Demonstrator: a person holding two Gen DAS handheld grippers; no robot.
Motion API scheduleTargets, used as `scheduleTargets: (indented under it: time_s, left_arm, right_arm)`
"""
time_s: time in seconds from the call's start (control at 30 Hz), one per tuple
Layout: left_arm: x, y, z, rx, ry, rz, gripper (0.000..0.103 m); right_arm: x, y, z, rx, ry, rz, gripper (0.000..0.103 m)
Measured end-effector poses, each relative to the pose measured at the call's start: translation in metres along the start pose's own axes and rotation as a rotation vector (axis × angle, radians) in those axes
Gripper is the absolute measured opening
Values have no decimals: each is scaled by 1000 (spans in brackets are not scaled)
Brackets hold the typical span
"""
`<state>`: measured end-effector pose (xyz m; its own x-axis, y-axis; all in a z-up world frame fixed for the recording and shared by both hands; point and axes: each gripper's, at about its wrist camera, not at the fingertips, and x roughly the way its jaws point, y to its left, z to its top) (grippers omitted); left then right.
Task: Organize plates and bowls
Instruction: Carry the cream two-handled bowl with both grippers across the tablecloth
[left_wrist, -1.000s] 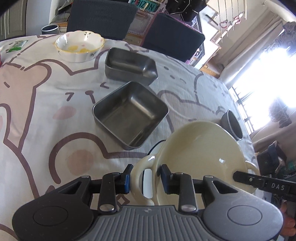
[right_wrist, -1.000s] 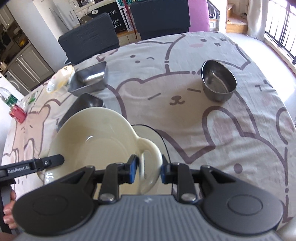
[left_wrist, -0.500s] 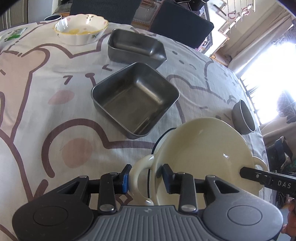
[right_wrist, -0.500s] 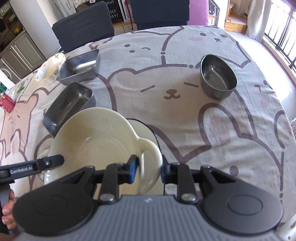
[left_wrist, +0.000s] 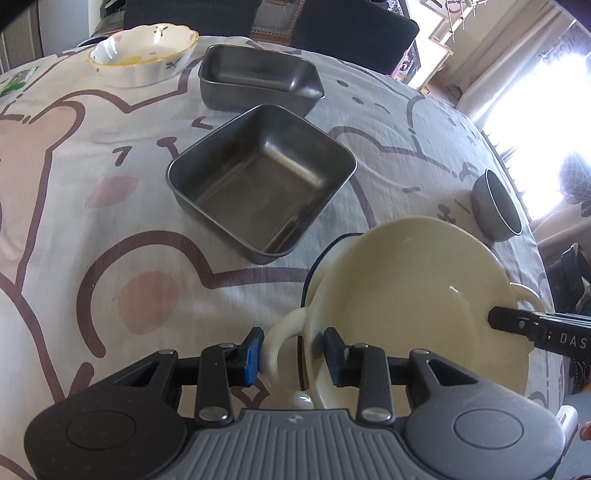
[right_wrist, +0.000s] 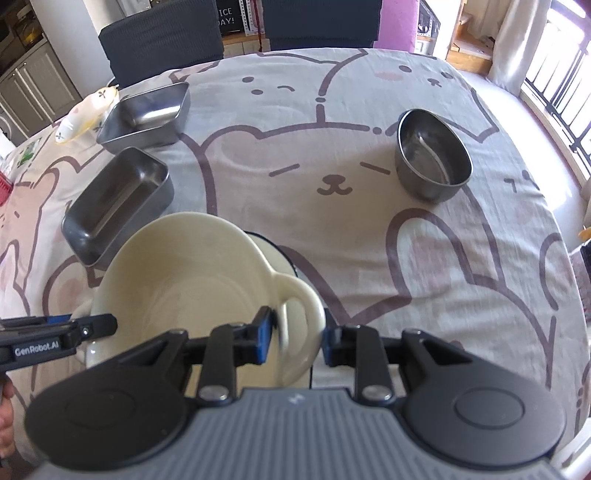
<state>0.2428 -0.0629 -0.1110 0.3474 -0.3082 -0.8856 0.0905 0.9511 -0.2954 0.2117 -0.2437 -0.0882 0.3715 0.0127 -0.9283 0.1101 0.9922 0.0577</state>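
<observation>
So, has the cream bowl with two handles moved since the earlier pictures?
Yes. In the right wrist view the cream bowl, held at its handles by both grippers, now covers more of the dark-rimmed plate under it, so it has come down toward that plate.

Opposed close wrist views, steeply downward, sharing cream bowl (left_wrist: 424, 306)

White lettering "GenRobot.AI" shows on the black body of the left gripper (right_wrist: 59, 338), poking in at the left edge of the right wrist view. In the left wrist view the right gripper (left_wrist: 543, 328) carries "DAS", cut off by the frame edge. Behind the chairs, a dark sign (right_wrist: 226, 16) reads "ICE" and "DAY!", partly hidden.
</observation>
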Motion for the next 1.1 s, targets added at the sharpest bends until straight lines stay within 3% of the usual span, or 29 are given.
scheduleTargets:
  time_s: [1.1]
  left_arm:
    - [-8, 1, -2, 135, -33, -34, 35]
  right_arm:
    - [18, -13, -2, -57, 73, 90, 33]
